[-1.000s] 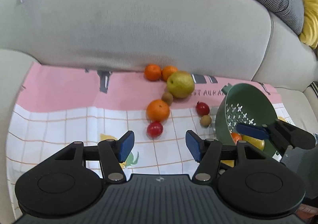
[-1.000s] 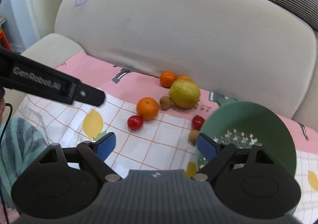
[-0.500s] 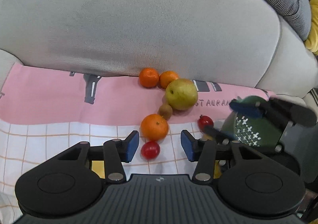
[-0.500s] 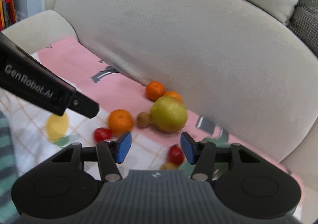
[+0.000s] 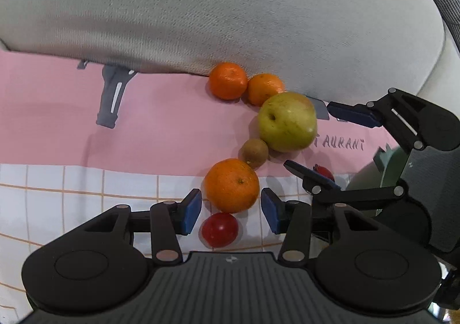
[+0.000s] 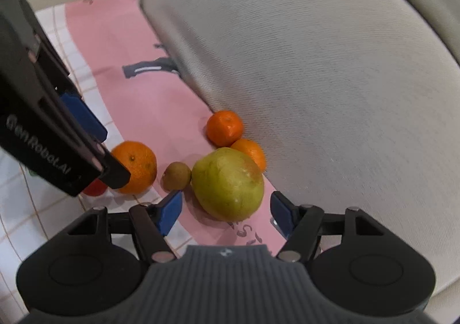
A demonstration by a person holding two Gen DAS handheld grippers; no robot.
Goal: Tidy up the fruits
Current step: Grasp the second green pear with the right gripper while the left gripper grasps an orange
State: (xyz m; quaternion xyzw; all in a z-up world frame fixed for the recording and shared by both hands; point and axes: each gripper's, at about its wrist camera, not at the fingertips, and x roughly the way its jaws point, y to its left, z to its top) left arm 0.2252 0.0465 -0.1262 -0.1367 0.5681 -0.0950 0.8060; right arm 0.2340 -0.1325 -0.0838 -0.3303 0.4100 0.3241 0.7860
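Within the last second both hands had come down from well above the pink cloth: the left gripper (image 5: pixel 230 209), spread, framed the large round orange (image 5: pixel 231 185), while the right gripper (image 6: pixel 224 213), opening, framed the yellow-green apple (image 6: pixel 227 184), so both picks seemed near.

Oranges (image 5: pixel 231 185), green apple (image 5: pixel 287 122), kiwi (image 5: pixel 254 152), red fruit (image 5: pixel 220 229) clustered on cloth

Green colander (image 5: pixel 386 161) mostly hidden behind right gripper (image 5: pixel 322 143). Small red fruit (image 5: pixel 323 171) half covered by its lower finger. In right wrist view, red fruit (image 6: pixel 93 188) nearly hidden under left gripper (image 6: pixel 86 134).
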